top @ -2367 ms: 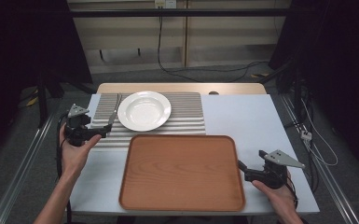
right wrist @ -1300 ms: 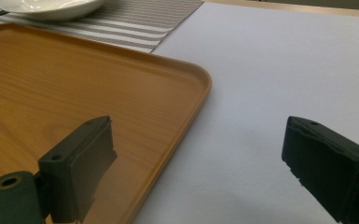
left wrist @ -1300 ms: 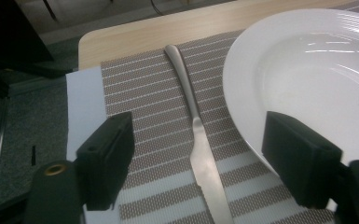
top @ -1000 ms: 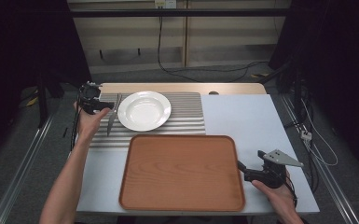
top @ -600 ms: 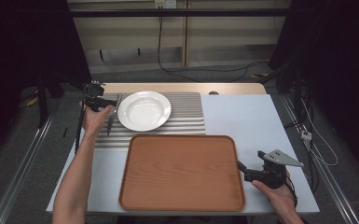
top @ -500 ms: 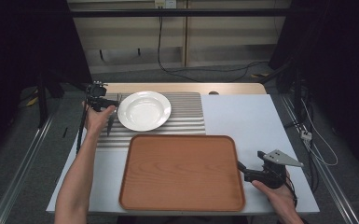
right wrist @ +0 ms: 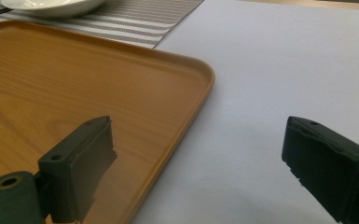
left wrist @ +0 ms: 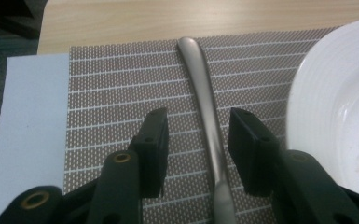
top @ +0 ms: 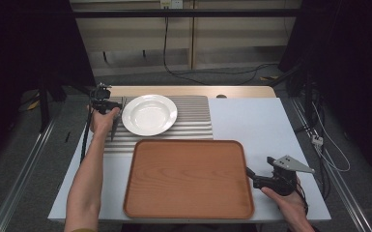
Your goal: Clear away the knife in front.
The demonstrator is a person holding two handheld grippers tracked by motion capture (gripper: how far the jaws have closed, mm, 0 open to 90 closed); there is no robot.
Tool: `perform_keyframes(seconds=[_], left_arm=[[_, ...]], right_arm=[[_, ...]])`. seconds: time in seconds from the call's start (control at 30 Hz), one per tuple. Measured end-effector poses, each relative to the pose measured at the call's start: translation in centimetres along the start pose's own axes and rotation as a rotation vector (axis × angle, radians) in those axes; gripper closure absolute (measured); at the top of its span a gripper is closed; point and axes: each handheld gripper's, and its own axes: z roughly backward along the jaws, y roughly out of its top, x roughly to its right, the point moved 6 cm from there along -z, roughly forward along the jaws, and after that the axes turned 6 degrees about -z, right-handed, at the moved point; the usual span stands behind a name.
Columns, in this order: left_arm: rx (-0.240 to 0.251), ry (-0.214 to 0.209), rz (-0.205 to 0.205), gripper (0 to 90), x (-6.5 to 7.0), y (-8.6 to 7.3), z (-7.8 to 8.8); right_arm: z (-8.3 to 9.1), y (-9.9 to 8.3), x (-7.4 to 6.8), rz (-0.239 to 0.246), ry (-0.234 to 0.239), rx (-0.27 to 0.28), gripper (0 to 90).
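Note:
A metal utensil point(left wrist: 206, 100) lies lengthwise on the striped placemat point(left wrist: 116, 93), its handle end toward the table's far edge. My left gripper point(left wrist: 198, 149) is open and points down over it, one jaw on each side of the handle, the right jaw closer. In the high view that left gripper point(top: 117, 104) is at the mat's far left, beside the white plate point(top: 150, 114). My right gripper point(right wrist: 200, 158) is wide open and holds nothing, with one jaw over the wooden tray's rim point(right wrist: 186, 112) and the other over white table. The high view places the right gripper point(top: 250, 174) at the right edge of the tray point(top: 188, 179).
The plate point(left wrist: 340, 107) rises just right of the utensil. The placemat point(top: 188, 121) reaches toward the table's middle, behind the tray. Bare white table point(top: 256, 121) spreads to the right. A light wood strip point(top: 193, 91) borders the far side; cables point(top: 319, 140) hang off the right.
My left gripper has moved from the mat's front-left corner to the far left beside the plate, and now stands over the utensil handle. The right gripper has stayed still.

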Motion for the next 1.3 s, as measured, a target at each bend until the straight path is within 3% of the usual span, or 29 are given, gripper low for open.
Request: perform_keyframes(seconds=[0.23,0.3,0.37,0.53,0.73,0.93,1.03,1.27,1.3], left_arm=[[-0.031,-0.040,-0.016,67.9,0.5,-0.5,-0.6],[-0.037,-0.030,-0.034,69.9,0.7,-0.6,-0.7],[-0.041,-0.041,-0.052,78.1,1.0,-0.5,-0.7],[-0.065,-0.036,-0.047,79.3,1.0,-0.7,-0.4],[-0.142,-0.032,-0.108,79.8,1.2,-1.4,0.7],[-0.129,-0.029,-0.092,78.3,1.1,-1.4,0.5],[-0.124,-0.019,-0.106,77.8,1.3,-1.3,0.3],[-0.135,-0.040,-0.093,79.7,1.2,-1.3,0.4],[-0.140,-0.026,-0.103,79.9,1.3,-1.3,0.4]], right_arm=[[0.0,0.0,0.0,0.001,0.000,-0.001,9.0],[0.0,0.0,0.0,0.000,0.000,0.000,9.0],[-0.1,0.0,0.0,-0.001,0.000,-0.001,9.0],[-0.1,0.0,0.0,0.001,0.000,-0.001,9.0],[-0.1,0.0,-0.1,0.003,0.004,-0.004,9.0],[-0.2,0.0,-0.2,0.007,0.007,-0.006,9.0],[-0.2,0.0,-0.2,0.006,0.006,-0.006,9.0],[-0.2,0.0,-0.2,0.008,0.007,-0.010,9.0],[-0.2,0.0,-0.2,0.007,0.006,-0.007,9.0]])
